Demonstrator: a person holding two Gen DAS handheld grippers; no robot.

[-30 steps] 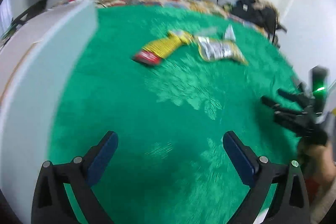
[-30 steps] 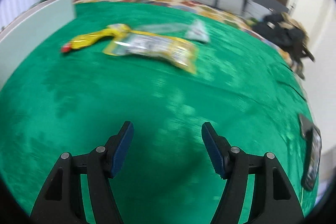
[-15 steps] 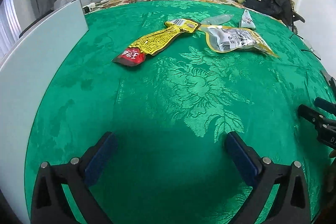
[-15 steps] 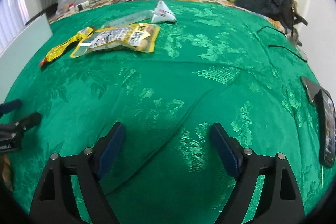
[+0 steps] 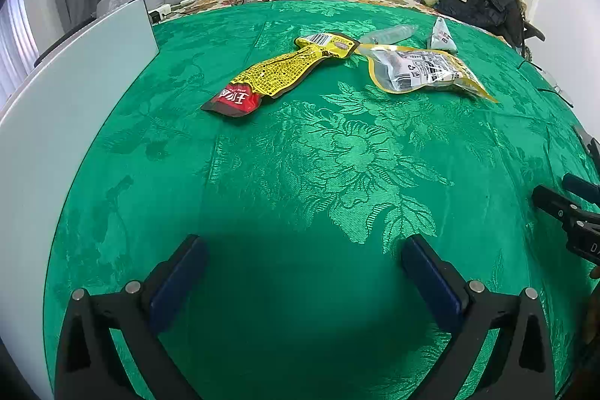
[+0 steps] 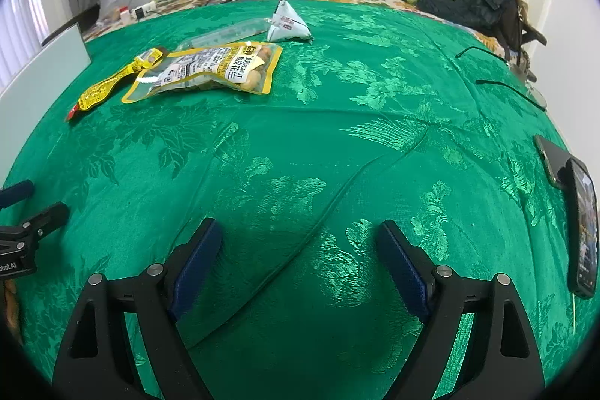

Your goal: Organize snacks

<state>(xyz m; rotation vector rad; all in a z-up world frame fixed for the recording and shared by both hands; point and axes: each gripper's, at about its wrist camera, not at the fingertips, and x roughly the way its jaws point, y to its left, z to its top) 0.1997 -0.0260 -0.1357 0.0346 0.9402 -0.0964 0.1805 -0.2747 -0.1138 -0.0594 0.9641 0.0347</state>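
- Four snacks lie far across the green brocade cloth (image 6: 337, 145): a long yellow pouch (image 5: 279, 75), a peanut bag (image 6: 210, 70), a clear tube (image 6: 228, 32), a white pyramid pack (image 6: 287, 23).
- A flat pale board (image 5: 67, 122) sits left; a phone (image 6: 583, 231) right.
- Left gripper (image 5: 300, 272) and right gripper (image 6: 298, 250) both gape, nothing between.

Both views are bright and sharp. Sheen glints on the green cloth (image 6: 375, 122). Fisheye bends the edges; corners fall black.
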